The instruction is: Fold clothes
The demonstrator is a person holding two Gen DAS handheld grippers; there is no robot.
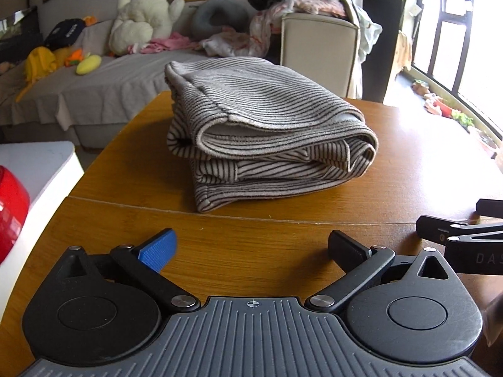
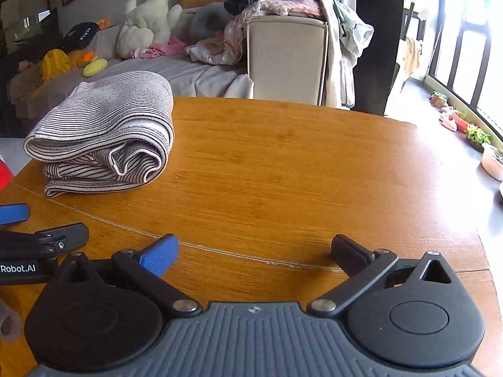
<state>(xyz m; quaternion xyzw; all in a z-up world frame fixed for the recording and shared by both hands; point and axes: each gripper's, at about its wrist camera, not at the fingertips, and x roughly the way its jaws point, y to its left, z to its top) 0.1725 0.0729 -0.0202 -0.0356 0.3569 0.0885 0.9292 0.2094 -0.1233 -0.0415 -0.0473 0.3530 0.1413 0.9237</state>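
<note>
A grey and black striped garment lies folded in a thick stack on the wooden table. In the right wrist view it sits at the far left of the table. My left gripper is open and empty, low over the table a little in front of the stack. My right gripper is open and empty, to the right of the left one and further from the stack. Each gripper's tip shows at the edge of the other's view.
A red object on a white surface stands at the left of the table. Behind the table a sofa holds plush toys and loose clothes. A beige chair piled with clothes stands at the far edge. Windows are on the right.
</note>
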